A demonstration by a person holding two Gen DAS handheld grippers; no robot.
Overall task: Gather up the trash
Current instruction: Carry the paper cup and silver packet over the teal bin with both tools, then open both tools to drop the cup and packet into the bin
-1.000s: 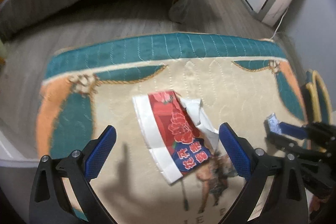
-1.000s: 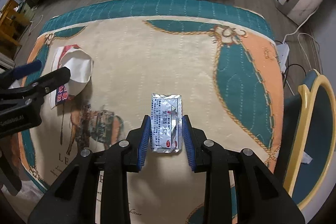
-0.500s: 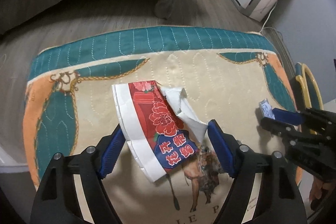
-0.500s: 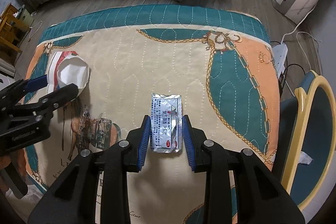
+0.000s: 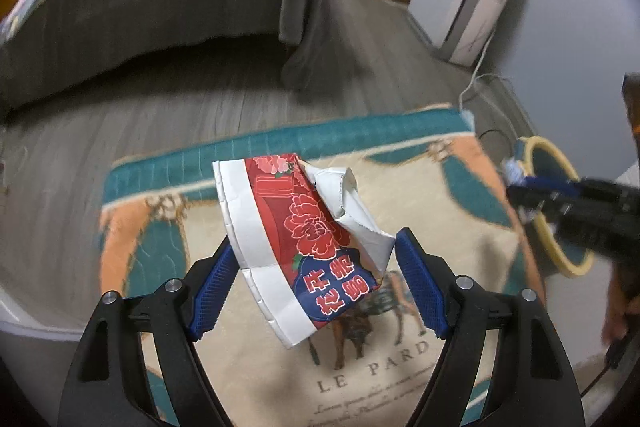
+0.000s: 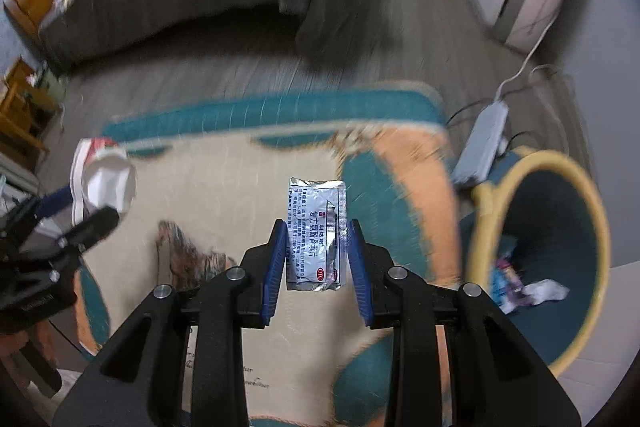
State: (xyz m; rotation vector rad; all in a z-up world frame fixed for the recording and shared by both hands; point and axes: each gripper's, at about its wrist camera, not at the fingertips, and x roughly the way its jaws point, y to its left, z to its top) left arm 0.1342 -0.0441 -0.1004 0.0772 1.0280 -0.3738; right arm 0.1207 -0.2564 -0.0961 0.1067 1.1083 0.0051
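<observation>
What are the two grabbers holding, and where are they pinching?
The left hand-held gripper pinches the crushed red paper cup by its two sides. The right hand-held gripper pinches the silver foil packet by its long edges, near the lower end.

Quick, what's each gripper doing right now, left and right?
Left gripper: jaws have just closed onto the crushed paper cup, holding it.
Right gripper: shut on the silver foil sachet, holding it.

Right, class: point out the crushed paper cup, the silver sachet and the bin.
crushed paper cup (image 5: 308,227), left wrist view, on its red flower print.
silver sachet (image 6: 316,231), right wrist view, on its printed face.
bin (image 6: 486,215), right wrist view, on its yellow rim.
</observation>
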